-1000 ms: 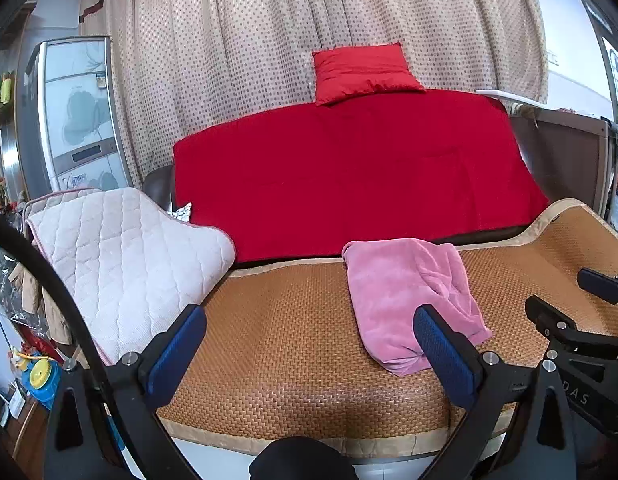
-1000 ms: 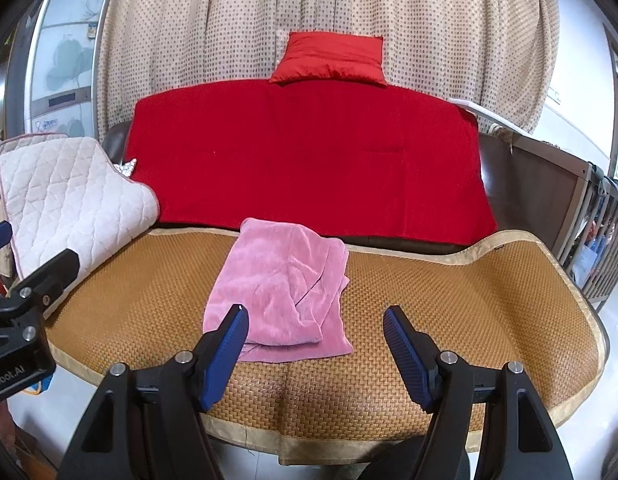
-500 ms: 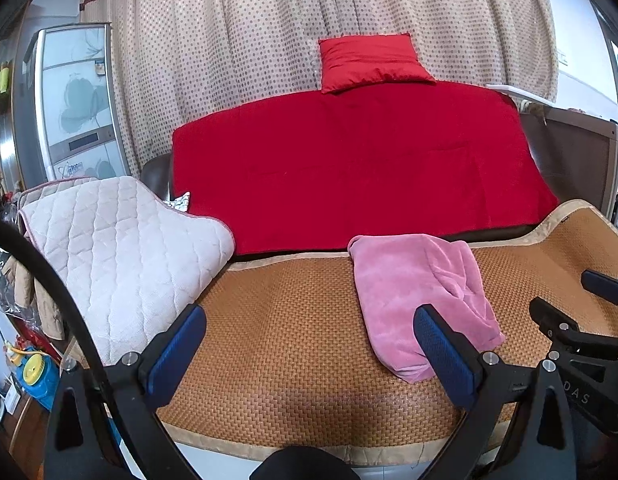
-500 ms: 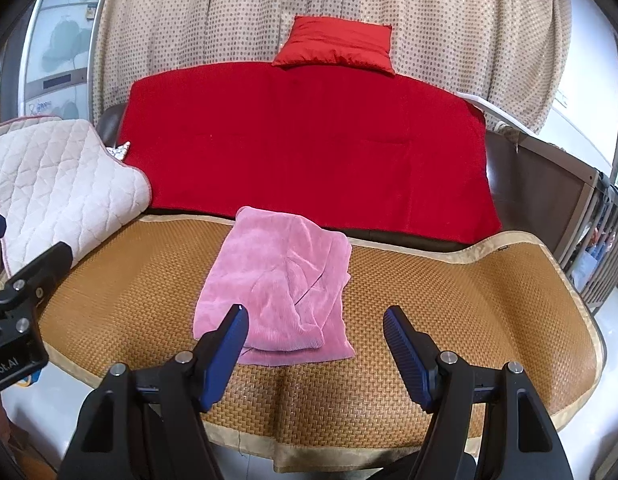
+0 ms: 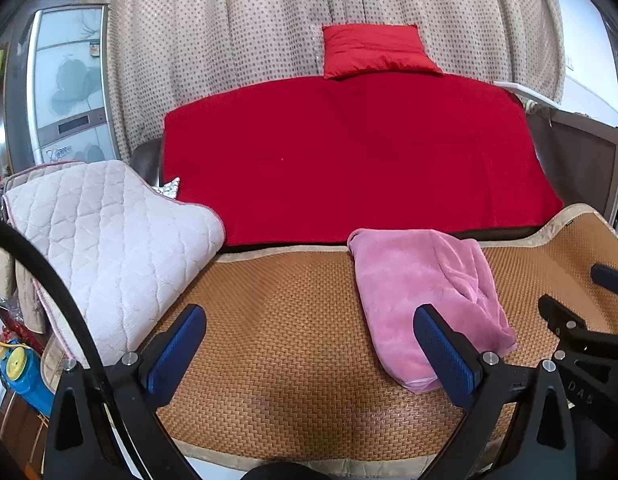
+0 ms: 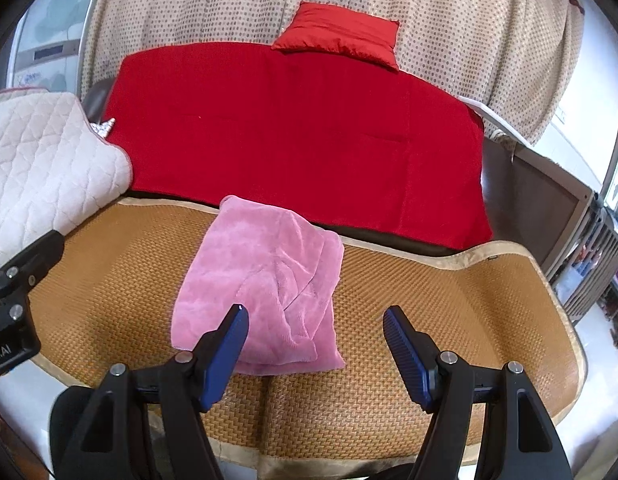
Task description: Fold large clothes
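A pink fleece garment (image 5: 425,288) lies folded into a compact bundle on a woven brown mat (image 5: 277,328). It also shows in the right wrist view (image 6: 265,280) on the mat (image 6: 437,304). My left gripper (image 5: 309,332) is open and empty, above the mat's front edge, left of the garment. My right gripper (image 6: 315,326) is open and empty, with its left finger over the garment's near edge. Neither gripper touches the cloth.
A red cover (image 5: 349,152) with a red cushion (image 5: 373,50) drapes the sofa back. A white quilted pad (image 5: 105,240) lies at the left. Dotted curtains (image 5: 237,20) hang behind. A brown armrest panel (image 6: 537,200) stands at the right.
Both grippers have moved slightly toward the sofa and the right one has tilted. The pink garment has not moved and both grippers remain open.
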`<action>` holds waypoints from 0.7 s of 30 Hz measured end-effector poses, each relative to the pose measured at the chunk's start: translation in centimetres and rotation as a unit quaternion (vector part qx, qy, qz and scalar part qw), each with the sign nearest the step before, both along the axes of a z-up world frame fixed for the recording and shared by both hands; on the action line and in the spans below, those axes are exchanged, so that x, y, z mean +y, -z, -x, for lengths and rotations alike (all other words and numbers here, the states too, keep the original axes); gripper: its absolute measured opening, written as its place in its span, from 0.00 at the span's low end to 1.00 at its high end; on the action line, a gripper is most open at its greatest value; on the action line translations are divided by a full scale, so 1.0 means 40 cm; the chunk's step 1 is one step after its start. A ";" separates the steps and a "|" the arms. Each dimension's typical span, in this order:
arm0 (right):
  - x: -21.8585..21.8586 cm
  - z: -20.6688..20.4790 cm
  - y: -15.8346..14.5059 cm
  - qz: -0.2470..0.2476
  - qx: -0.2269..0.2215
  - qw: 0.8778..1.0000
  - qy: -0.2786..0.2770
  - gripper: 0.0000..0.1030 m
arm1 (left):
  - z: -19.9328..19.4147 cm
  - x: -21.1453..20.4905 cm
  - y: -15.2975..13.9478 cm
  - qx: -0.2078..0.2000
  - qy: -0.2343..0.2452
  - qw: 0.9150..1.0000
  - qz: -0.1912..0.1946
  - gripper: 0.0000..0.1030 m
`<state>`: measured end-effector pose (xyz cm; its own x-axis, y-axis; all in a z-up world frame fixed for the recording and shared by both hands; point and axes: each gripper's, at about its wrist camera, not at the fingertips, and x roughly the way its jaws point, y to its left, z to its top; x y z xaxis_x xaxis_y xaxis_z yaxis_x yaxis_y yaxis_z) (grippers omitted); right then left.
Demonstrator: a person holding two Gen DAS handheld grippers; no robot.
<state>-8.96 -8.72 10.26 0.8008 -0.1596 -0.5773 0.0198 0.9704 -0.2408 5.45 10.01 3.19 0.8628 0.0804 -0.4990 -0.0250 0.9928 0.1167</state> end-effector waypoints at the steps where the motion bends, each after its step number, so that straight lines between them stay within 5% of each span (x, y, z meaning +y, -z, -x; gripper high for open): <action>1: 0.005 -0.006 0.002 0.005 0.001 1.000 0.002 0.72 | -0.010 0.001 0.007 0.003 0.001 1.000 0.002 1.00; 11: 0.034 -0.041 0.011 0.050 0.013 0.999 0.014 0.72 | -0.073 0.015 0.028 0.011 0.010 1.000 0.022 1.00; 21: 0.052 -0.102 0.028 0.043 0.022 0.999 -0.005 0.72 | -0.121 0.052 0.034 0.009 0.007 0.999 0.032 1.00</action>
